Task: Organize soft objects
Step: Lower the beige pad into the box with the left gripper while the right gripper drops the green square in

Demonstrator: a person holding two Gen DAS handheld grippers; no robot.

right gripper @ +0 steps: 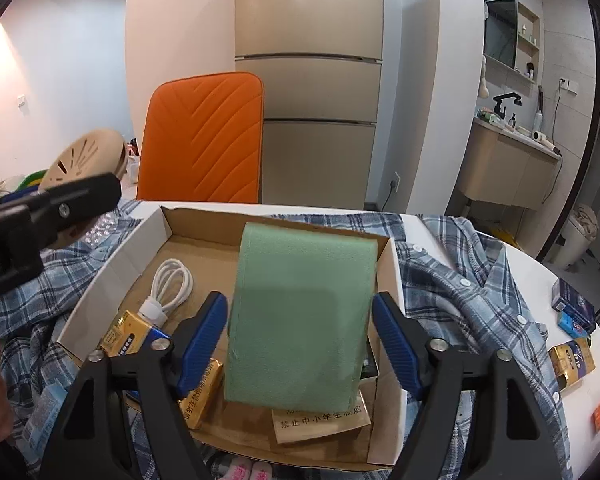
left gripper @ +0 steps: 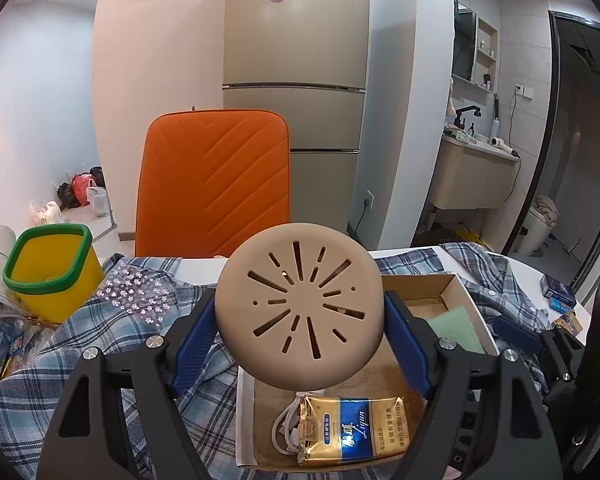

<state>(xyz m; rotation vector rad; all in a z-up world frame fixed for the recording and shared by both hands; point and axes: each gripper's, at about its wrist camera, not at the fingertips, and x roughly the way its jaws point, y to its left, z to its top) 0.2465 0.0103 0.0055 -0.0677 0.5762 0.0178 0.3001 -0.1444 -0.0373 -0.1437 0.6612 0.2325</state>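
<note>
My left gripper (left gripper: 300,300) is shut on a beige round slotted cover (left gripper: 300,304), held above the near left part of an open cardboard box (left gripper: 456,292). In the right wrist view that cover (right gripper: 88,156) shows at the far left, over the box's left wall (right gripper: 152,236). A green sponge block (right gripper: 300,312) stands tilted in the box, leaning toward its right wall. My right gripper (right gripper: 298,300) is open around it, with a thin gap at each blue pad. A blue plaid shirt (right gripper: 460,280) lies spread under and around the box.
In the box lie gold-and-blue cigarette packs (left gripper: 356,432) and a coiled white cable (right gripper: 172,280). A yellow bin with a green rim (left gripper: 48,276) stands at the left, and an orange chair (left gripper: 216,180) behind the table. Small packs (right gripper: 572,356) sit at the right edge.
</note>
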